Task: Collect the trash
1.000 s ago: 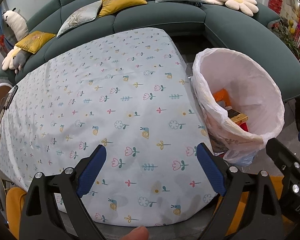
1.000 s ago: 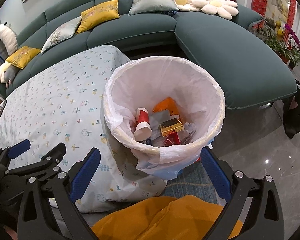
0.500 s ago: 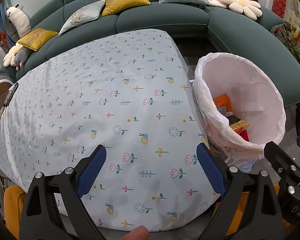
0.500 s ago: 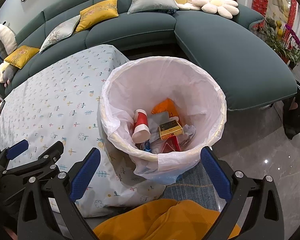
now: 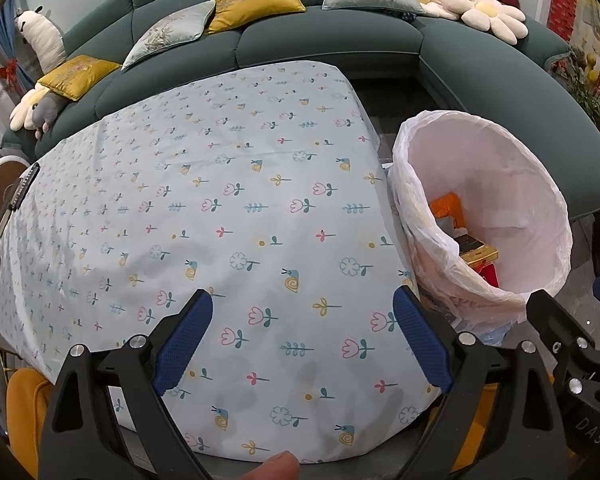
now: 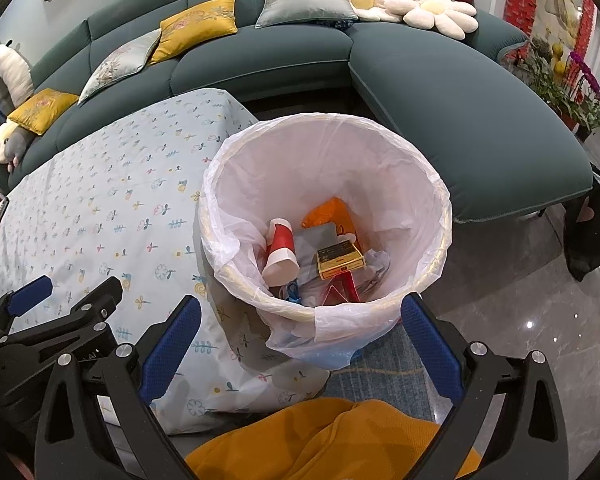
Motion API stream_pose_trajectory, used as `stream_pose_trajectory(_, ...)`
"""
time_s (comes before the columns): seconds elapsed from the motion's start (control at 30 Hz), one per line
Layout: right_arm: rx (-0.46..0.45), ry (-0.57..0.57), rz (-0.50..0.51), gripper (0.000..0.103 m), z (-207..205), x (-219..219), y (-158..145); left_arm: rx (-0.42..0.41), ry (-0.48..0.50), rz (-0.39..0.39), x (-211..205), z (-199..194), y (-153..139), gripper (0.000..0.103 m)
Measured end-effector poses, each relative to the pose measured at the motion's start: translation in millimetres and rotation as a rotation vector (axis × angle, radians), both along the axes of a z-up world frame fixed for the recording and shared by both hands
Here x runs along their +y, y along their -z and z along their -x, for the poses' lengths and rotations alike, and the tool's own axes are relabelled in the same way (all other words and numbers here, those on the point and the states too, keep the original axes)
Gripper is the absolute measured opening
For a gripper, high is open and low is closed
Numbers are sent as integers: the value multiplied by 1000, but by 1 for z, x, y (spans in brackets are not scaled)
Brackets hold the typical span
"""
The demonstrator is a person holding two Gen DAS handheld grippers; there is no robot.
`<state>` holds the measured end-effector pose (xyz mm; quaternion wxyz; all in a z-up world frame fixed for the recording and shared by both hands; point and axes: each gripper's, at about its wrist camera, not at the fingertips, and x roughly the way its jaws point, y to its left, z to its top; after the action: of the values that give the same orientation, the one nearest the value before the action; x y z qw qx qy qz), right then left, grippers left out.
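Observation:
A bin lined with a white plastic bag (image 6: 416, 168) stands on the floor at the table's right end; it also shows in the left wrist view (image 5: 540, 184). Inside lie a red and white paper cup (image 6: 281, 252), a yellow box (image 6: 339, 259), an orange wrapper (image 6: 330, 210) and other scraps. My right gripper (image 6: 300, 344) is open and empty, above the bin's near side. My left gripper (image 5: 302, 340) is open and empty, over the near end of the table with the flowered cloth (image 5: 220, 208). No trash shows on the cloth.
A teal sofa (image 6: 440, 92) with cushions curves behind the table and bin. A dark remote-like object (image 5: 22, 186) lies at the table's far left edge. Orange fabric (image 6: 332, 440) is below my right gripper. Grey tiled floor (image 6: 520, 300) lies to the right of the bin.
Both views have drawn back and up slightly, so the table and bin sit a little lower and further off. Both grippers stay open and empty.

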<state>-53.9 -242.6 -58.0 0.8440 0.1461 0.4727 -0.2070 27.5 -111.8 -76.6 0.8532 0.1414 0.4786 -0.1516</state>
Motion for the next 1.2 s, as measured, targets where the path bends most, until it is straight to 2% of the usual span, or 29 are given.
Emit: stream_pose_trajectory(1.2, 8, 7, 0, 96, 1, -1, 4, -19, -15, -10, -1, 1, -2, 87)
